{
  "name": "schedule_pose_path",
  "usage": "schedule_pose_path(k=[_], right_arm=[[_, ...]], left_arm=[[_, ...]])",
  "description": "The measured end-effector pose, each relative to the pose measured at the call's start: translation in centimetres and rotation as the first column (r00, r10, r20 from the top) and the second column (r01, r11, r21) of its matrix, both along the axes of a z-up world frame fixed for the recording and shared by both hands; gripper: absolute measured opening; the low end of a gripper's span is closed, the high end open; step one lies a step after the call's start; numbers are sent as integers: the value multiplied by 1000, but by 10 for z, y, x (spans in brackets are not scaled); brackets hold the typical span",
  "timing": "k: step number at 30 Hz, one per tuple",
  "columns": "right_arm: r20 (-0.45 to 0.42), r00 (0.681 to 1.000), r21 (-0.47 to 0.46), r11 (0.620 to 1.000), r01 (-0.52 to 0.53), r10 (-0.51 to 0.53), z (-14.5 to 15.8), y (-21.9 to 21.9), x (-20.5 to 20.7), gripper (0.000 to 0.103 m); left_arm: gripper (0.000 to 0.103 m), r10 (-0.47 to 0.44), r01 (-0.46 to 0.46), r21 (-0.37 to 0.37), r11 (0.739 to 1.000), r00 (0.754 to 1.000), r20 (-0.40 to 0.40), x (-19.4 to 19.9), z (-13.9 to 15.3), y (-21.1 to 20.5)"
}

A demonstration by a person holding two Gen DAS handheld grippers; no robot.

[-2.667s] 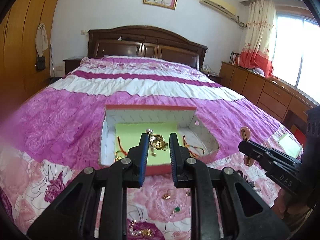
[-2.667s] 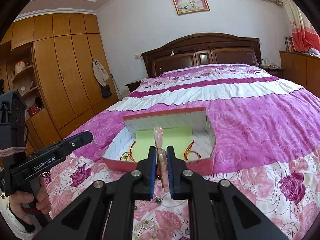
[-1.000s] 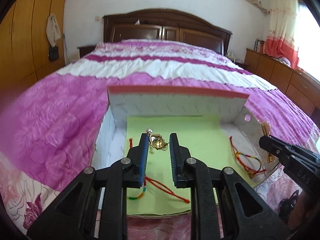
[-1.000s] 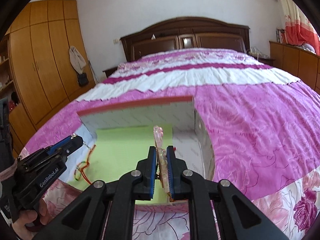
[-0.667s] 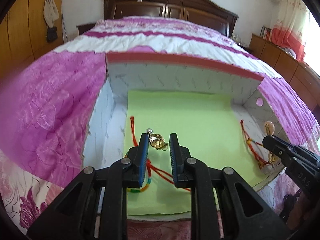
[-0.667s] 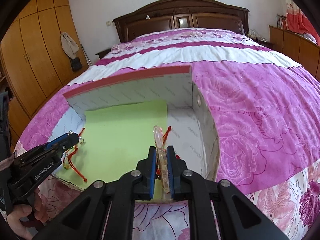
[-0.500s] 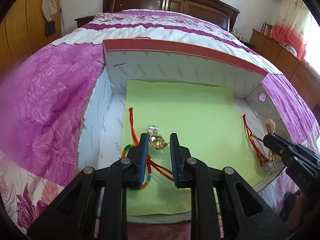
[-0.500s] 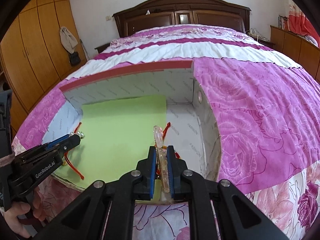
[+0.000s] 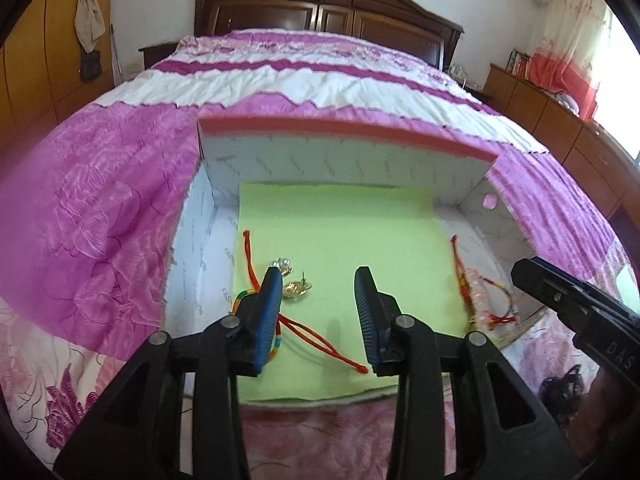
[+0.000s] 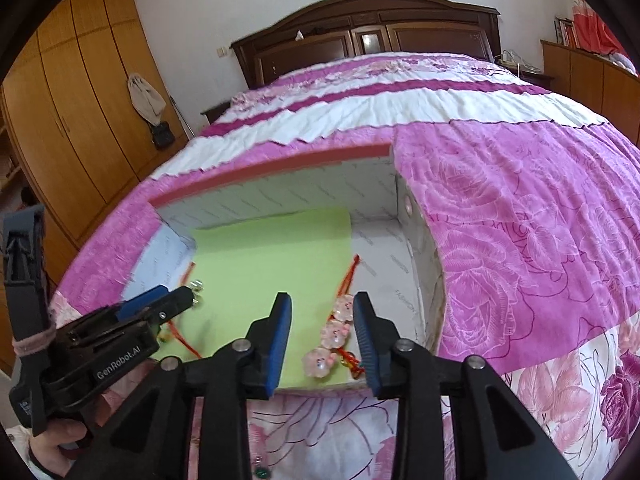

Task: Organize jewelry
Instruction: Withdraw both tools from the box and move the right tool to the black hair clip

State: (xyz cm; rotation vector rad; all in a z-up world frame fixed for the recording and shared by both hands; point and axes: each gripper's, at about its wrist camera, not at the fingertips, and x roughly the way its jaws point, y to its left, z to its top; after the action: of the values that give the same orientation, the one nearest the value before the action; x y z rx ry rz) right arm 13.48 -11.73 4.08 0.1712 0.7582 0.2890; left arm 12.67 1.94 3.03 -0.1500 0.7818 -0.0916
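While both hand-held tools hang over a shoebox-like box point(image 9: 344, 164) on a pink floral bedspread point(image 9: 96, 200), the left gripper point(image 9: 318, 296) stands with its jaws spread wide and nothing between them, above the near left part of the green paper point(image 9: 340, 224) lining the box floor. A gold earring point(image 9: 294, 286) lies on that paper just beside the inner face of the left finger, whether touching it cannot be told, close to the box's left wall, with a small clear-stone piece point(image 9: 283, 265) just beyond it. A red cord bracelet point(image 9: 308, 330) lies under the same finger, its long axis running from the left wall's side toward the box's near edge, loose ends pointing toward that edge. The right gripper point(image 10: 322, 322) is likewise spread apart and holds nothing. Between its fingers, nearer the right one, a bracelet of pale pink pig-faced beads point(image 10: 332, 334) lies on the right edge of the green paper, near the box's near right corner. Its bead row runs lengthwise from the near edge toward the far wall, roughly in line with the fingers, and a red cord point(image 10: 349, 276) continues from it toward the far wall. From the left wrist camera, that same beaded bracelet point(image 9: 478, 304) shows at the box's right side, beside the black tip of the right gripper point(image 9: 536, 280).
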Motion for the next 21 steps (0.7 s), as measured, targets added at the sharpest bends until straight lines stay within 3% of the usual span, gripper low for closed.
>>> schedule_pose_path(k=[13, 21], right_arm=[[163, 987, 102, 995, -5, -12, 44, -15, -51, 44], [192, 981, 105, 995, 5, -26, 58, -27, -81, 45]], left_arm=[[31, -40, 40, 4, 999, 990, 134, -44, 42, 4], [33, -82, 81, 13, 997, 986, 146, -70, 56, 5]])
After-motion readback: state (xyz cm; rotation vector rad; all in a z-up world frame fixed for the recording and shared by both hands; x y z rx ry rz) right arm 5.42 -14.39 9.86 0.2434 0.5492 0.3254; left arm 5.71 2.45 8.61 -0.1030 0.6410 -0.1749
